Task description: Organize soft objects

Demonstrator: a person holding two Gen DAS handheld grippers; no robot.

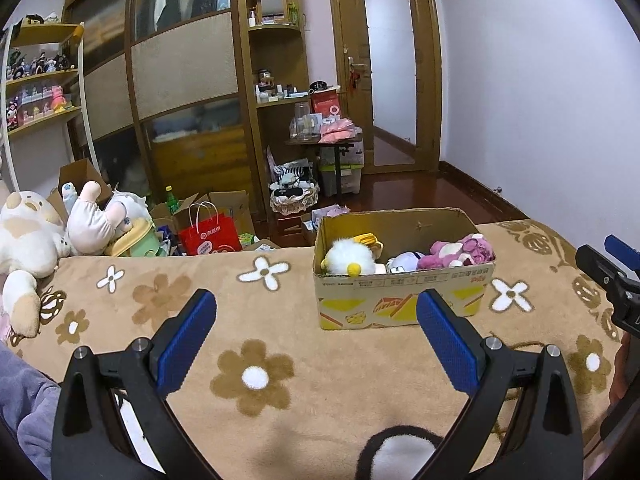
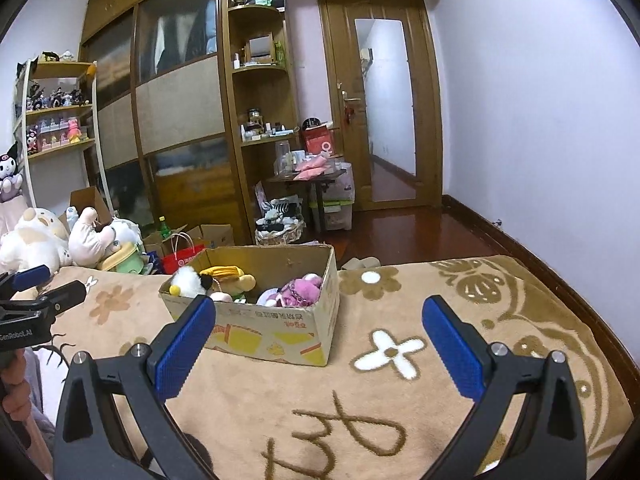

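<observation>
Soft toys (image 1: pixel 404 258): several already in the cardboard box (image 1: pixel 404 300) on the blanket (image 1: pixel 256 320).
Left: black-and-white plush (image 1: pixel 396 454) near you.
Your tongs: left gripper (image 1: pixel 316 300) and right gripper (image 2: pixel 318 306) both spread, empty.

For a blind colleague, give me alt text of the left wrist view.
An open left gripper hovers empty above a tan flowered blanket, facing a cardboard box of plush toys. Cluttered bedroom behind.

A tan blanket (image 1: pixel 280 360) with flower motifs covers the surface. Behind it, a wooden wardrobe (image 1: pixel 180 80) adjoins a corner shelf unit (image 1: pixel 276 32). A red paper bag (image 1: pixel 210 236) stands beside open cartons. A wooden door (image 2: pixel 384 108) is shut.
</observation>
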